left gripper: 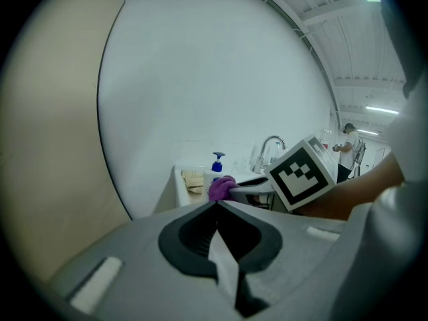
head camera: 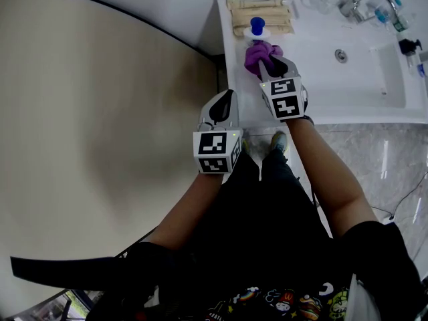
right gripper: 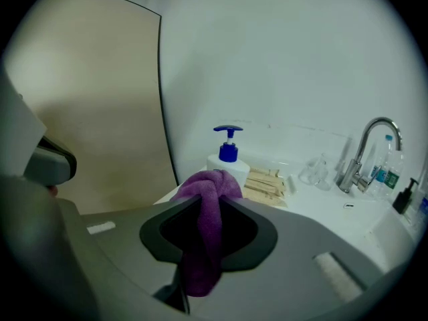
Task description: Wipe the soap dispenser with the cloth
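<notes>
1. my right gripper point(right gripper: 204, 191) is clamped on a purple microfibre cloth point(right gripper: 202, 246). the cloth runs up the gap between the two jaws and bunches into a rounded knot past their tips.
2. a white soap dispenser with a blue pump top point(right gripper: 228, 158) stands upright on the white vanity counter point(head camera: 235, 79), at the far left corner close to the wall.
3. from the right gripper view the knot of cloth covers the lower front of the dispenser's white body. from the head view the cloth sits just on my side of the blue pump. i cannot tell whether cloth and dispenser are actually touching.
4. my left gripper point(left gripper: 216, 207) is pinched closed with nothing between its jaws. it is held off the counter's left edge, nearer to me than the right gripper, and points toward the same corner.
5. a stack of folded beige towels point(head camera: 261, 15) lies flat behind the dispenser against the wall.
6. a curved chrome tap point(right gripper: 366, 151) rises to the right, over the white rectangular sink basin point(head camera: 394, 89).
7. a few small bottles point(right gripper: 384, 169) stand near the tap; they are too small to tell more.
</notes>
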The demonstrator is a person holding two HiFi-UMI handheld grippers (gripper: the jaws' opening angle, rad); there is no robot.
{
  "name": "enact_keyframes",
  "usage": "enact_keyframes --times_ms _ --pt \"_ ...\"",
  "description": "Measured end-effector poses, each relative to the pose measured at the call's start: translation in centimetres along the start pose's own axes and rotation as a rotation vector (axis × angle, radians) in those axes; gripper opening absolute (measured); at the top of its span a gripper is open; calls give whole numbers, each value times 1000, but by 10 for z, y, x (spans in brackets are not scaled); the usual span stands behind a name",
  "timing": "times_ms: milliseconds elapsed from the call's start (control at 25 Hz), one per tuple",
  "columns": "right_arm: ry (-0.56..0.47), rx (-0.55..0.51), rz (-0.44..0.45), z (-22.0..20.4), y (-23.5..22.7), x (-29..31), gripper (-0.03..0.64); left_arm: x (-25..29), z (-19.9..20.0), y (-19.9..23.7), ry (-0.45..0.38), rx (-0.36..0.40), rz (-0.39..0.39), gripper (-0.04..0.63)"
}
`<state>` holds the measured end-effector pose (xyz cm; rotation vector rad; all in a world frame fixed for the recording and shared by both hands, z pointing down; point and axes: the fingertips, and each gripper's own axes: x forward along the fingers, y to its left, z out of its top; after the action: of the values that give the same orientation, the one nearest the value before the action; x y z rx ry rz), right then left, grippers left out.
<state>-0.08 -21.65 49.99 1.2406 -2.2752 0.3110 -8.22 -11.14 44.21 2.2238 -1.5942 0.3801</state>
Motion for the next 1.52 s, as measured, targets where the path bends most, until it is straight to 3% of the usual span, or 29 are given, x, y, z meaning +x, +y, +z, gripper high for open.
enact_keyframes --times_ms 280,600,760,1240,1520 --pt "-27 -21 53 17 37 9 104 -7 -3 12 -4 -10 13 2" --pt "-210 -78 59 106 55 5 104 -19 0 36 -17 -14 49 2" --pt "-267 -96 24 129 55 2 104 -22 -1 49 -18 -17 57 2" --pt "-112 -10 31 67 54 59 104 -10 -18 73 53 0 30 2" --pt "-85 126 62 50 54 74 104 -9 -29 86 70 -9 45 2"
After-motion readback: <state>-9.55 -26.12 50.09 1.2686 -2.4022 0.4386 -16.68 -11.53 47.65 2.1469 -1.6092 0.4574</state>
